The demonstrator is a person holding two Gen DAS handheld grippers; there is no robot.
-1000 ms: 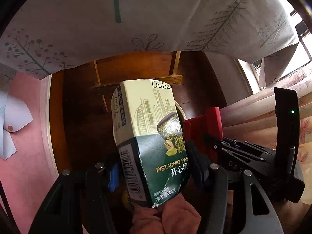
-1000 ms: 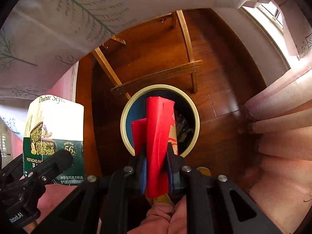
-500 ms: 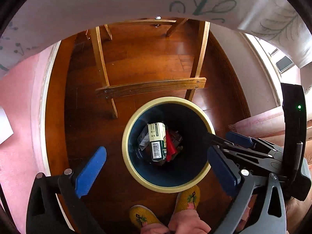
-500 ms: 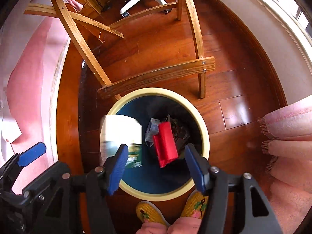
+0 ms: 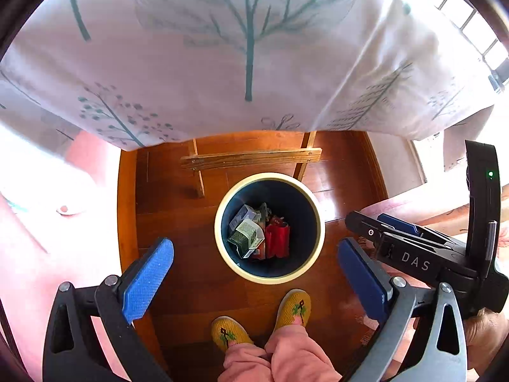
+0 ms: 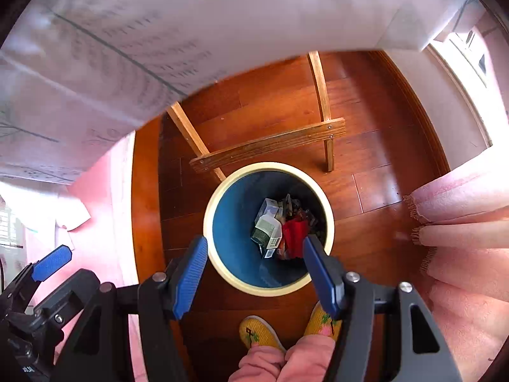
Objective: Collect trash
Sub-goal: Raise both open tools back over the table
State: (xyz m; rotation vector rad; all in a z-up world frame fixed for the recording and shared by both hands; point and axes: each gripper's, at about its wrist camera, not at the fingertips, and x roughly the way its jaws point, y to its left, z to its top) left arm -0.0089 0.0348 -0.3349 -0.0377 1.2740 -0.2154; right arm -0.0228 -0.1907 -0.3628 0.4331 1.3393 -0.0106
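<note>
A round bin with a cream rim and dark blue inside stands on the wooden floor below both grippers. In it lie the green and cream pistachio box, the red packet and other wrappers. My left gripper is open and empty, high above the bin. My right gripper is open and empty, also above the bin. The right gripper's body shows at the right of the left wrist view.
A table with a white tree-print cloth hangs over the far side; its wooden legs and crossbar stand just behind the bin. My yellow slippers are at the bin's near side. Pink fabric lies right, a pink wall left.
A second ago each gripper held an item: left the pistachio box, right the red packet. Both opened, both items fell into the bin, and the grippers have since risen.
</note>
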